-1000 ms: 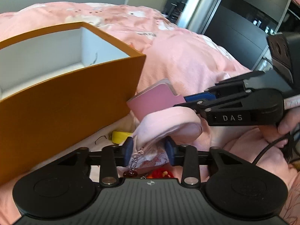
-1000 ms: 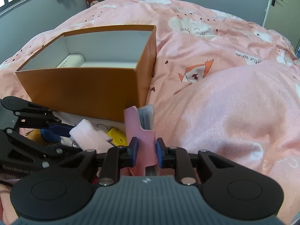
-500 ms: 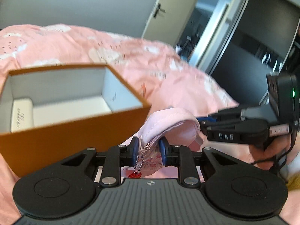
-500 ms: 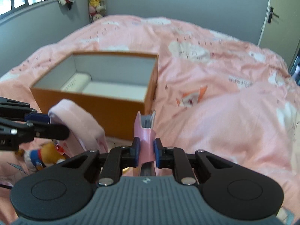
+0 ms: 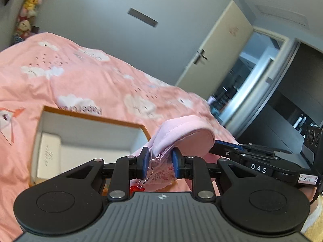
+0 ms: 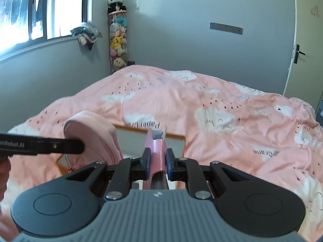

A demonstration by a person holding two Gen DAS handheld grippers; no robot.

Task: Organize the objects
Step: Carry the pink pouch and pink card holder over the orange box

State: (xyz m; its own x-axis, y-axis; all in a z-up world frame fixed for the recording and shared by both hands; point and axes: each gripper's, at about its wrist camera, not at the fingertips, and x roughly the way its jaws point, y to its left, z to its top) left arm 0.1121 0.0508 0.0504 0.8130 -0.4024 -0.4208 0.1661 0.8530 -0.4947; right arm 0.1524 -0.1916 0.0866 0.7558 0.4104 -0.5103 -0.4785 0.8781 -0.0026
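Left tongs (image 5: 158, 162) are clamped on a soft pink pouch (image 5: 181, 136), right tongs (image 6: 158, 161) on a stiff pink notebook (image 6: 157, 149); both are judged light, gripped near an edge above the orange box (image 5: 90, 119).

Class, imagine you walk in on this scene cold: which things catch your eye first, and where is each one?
Two handheld grippers held up over a pink cloud-print bed: the left gripper is shut on a soft pink pouch, the right gripper on a pink case. Below them sits an open orange box, white inside.
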